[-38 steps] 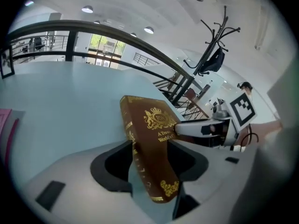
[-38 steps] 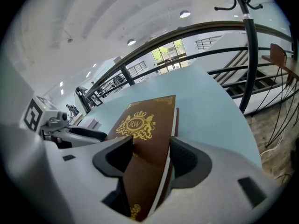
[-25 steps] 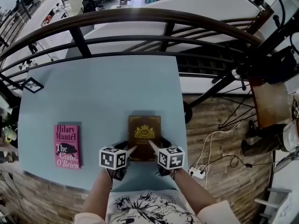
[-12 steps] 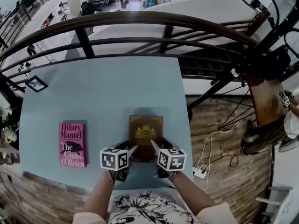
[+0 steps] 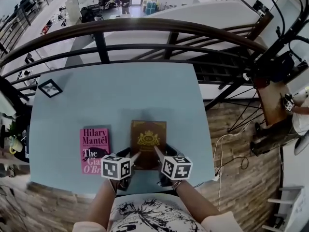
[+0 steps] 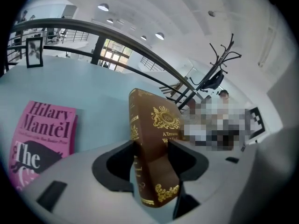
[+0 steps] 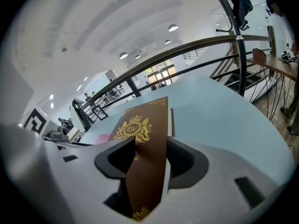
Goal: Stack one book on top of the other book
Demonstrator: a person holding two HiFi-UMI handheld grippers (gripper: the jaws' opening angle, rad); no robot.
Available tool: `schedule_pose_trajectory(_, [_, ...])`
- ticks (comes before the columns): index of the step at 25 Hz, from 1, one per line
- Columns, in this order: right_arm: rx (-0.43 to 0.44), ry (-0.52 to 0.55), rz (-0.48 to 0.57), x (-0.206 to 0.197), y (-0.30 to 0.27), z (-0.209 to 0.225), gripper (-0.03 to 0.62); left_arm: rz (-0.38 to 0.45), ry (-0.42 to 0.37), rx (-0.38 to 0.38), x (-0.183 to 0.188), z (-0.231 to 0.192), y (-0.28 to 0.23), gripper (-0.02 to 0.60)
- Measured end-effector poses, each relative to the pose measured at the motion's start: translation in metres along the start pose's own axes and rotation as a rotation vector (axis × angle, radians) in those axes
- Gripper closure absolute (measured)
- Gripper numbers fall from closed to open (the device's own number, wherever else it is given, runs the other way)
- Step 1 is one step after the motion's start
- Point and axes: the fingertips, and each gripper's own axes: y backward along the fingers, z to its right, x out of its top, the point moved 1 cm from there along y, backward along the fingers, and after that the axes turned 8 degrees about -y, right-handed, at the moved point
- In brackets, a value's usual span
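A brown book (image 5: pixel 148 135) with a gold crest is held off the light blue table (image 5: pixel 120 91), gripped at its near edge by both grippers. My left gripper (image 5: pixel 131 157) is shut on its near left corner by the spine (image 6: pixel 136 139). My right gripper (image 5: pixel 160 155) is shut on its near right corner (image 7: pixel 145 139). A pink book (image 5: pixel 94 149) lies flat on the table just left of the brown one, also seen in the left gripper view (image 6: pixel 39 134). In the right gripper view only a pink sliver of the pink book (image 7: pixel 103 137) shows.
A small framed picture (image 5: pixel 49 88) lies at the table's far left. A dark curved railing (image 5: pixel 145 28) runs behind the table's far edge. Wooden floor with cables (image 5: pixel 227 149) lies off the table's right side.
Both grippers have carried the brown book up and to the left. The gap between it and the pink book is now much narrower.
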Motion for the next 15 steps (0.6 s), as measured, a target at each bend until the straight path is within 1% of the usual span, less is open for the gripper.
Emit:
schedule_pose_trajectory(3, [0.004,0.008,0.001,-0.010,-0.009,-0.039,0.395,0.015,0.001,0.008,-0.003,-0.026,0.030,0.368])
schedule_pose_trajectory(9, [0.026,0.017,-0.009,-0.042,-0.037,-0.116,0.393,0.019,0.003,0.047,-0.021,-0.089,0.091,0.368])
schedule_pose_trajectory(15, [0.043,0.022,-0.037,-0.073,-0.060,-0.175,0.393,0.023,0.029,0.063,-0.041,-0.139,0.137,0.367])
